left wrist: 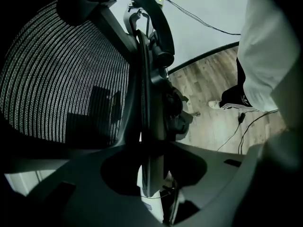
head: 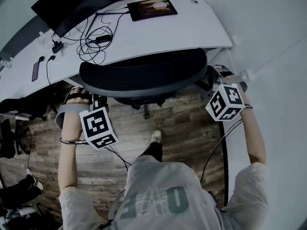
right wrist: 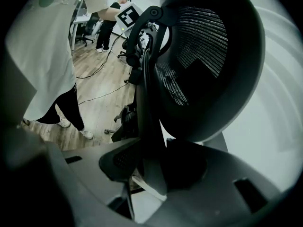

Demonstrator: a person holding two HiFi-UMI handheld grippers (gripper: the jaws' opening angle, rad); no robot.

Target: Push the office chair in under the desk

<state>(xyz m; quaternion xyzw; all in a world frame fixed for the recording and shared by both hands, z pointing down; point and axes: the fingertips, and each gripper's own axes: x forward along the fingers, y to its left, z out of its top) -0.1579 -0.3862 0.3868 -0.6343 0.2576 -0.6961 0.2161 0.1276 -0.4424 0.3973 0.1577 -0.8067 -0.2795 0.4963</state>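
Two-handed hold. Head view: left gripper and right gripper sit at opposite ends of the office chair backrest, which is close against the desk front edge. Open wood floor behind, white wall near the right end. Left gripper view: jaws clamp the backrest rim. Right gripper view: same grip on the opposite rim.
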